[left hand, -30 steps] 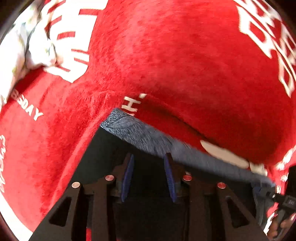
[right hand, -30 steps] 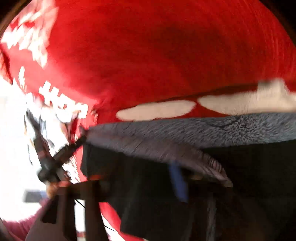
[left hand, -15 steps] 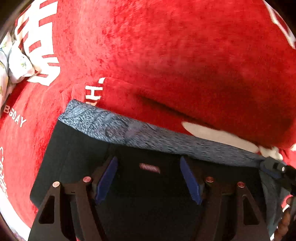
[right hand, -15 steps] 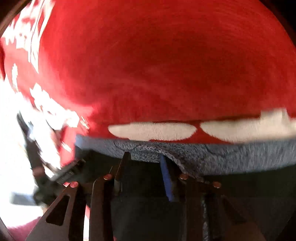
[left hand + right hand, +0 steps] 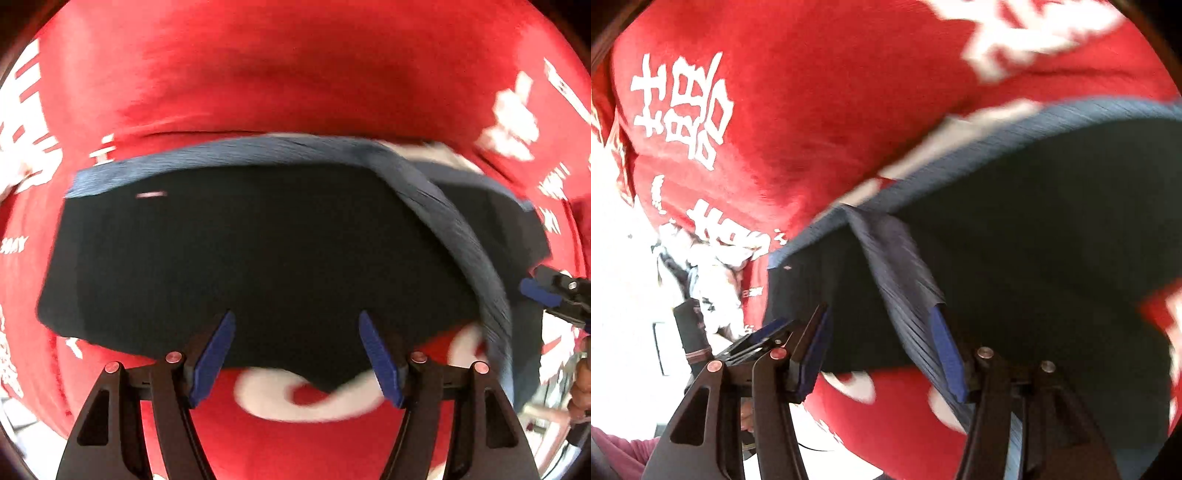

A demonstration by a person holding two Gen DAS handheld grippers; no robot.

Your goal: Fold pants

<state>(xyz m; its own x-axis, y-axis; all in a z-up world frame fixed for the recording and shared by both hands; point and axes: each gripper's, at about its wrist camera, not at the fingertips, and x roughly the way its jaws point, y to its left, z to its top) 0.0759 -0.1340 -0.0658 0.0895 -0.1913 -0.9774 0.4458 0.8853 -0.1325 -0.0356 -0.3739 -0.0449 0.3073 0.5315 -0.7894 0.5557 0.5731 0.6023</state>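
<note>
Black pants [image 5: 258, 251] with a grey-blue waistband [image 5: 207, 158] lie folded on a red blanket [image 5: 295, 74] printed with white characters. My left gripper [image 5: 297, 356] hovers over the pants' near edge, open, with nothing gripped between its blue pads. At the right end the waistband is turned over in a slanting strip [image 5: 465, 236]. My right gripper [image 5: 881, 350] is above that strip [image 5: 901, 273]; its jaws are opening, and the strip rests against one pad [image 5: 947, 354] without being pinched. The pants [image 5: 1052, 229] spread to the right there.
The right gripper's tip [image 5: 546, 291] shows at the left wrist view's right edge. The left gripper [image 5: 764, 332] shows in the right wrist view. A crumpled white patterned cloth [image 5: 705, 266] lies off the blanket's edge, with a bright surface beyond. A pink sleeve [image 5: 613, 450] is at bottom left.
Both grippers have pulled back from the waistband, so more of the pants shows. The left jaws widened. The right jaws narrowed, then spread again. The waistband's right end now lies turned over.
</note>
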